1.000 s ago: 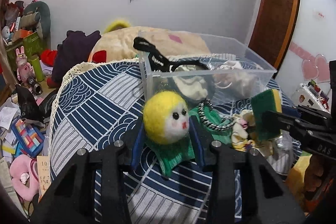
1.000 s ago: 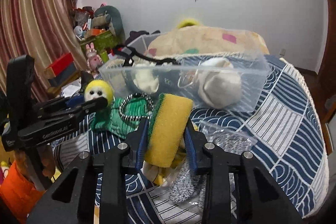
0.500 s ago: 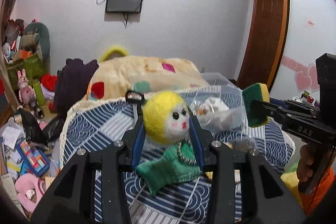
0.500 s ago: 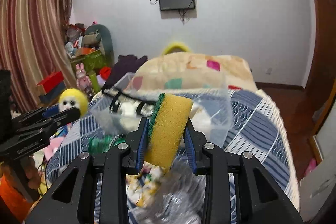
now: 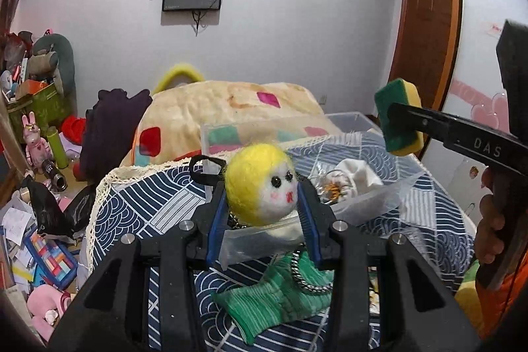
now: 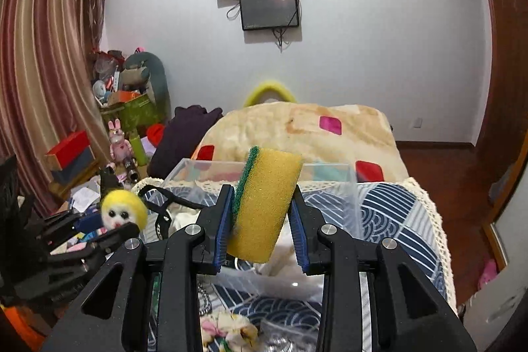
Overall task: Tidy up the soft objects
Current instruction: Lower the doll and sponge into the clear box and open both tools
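Up in the air, the left gripper [image 5: 262, 207] clamps the yellow felt doll head [image 5: 260, 185] between its blue pads, the face turned toward the camera, above the near rim of the clear plastic bin [image 5: 379, 203]. Beside it, the right gripper [image 6: 262, 230] squeezes the yellow-and-green sponge [image 6: 265, 203] upright, its green scrub side against the left finger, over the same bin. Below lies a green knit cloth [image 5: 280, 299] on the blue patterned cover [image 5: 148, 203].
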A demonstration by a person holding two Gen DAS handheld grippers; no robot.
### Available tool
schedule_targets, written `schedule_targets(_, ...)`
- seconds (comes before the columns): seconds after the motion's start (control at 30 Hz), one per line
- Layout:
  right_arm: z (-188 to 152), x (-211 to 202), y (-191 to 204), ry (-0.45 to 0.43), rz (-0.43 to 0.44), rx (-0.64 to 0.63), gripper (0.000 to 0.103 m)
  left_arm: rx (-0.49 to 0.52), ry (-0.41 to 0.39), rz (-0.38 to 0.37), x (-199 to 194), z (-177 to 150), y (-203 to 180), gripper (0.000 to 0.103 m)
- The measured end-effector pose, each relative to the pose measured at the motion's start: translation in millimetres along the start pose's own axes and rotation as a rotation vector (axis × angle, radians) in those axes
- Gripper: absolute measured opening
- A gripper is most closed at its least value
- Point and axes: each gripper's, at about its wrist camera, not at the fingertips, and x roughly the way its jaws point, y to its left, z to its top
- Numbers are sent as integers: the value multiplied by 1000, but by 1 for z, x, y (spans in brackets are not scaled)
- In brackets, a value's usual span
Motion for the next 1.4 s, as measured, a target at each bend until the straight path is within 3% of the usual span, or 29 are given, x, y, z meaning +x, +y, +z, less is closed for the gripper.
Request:
schedule_targets(0.33, -15, 49, 14, 137, -21, -58, 30, 0, 52, 0, 34, -4, 1, 41)
schedule_targets(0.6, -23, 61, 16, 213, -11, -78, 32, 20, 50, 26, 39, -5, -4, 41)
schedule_targets(0.8, -26, 57, 14, 233, -5, -89, 36, -7, 61, 3, 36, -4, 1, 51)
schedule_targets(1.07, -21, 37, 14, 189, -6, -97, 54, 0, 46, -5, 20, -3, -3, 57)
schedule_targets(1.4, -11, -11, 5, 71, -8, -79, 60, -1, -39, -38, -32, 2, -7, 61)
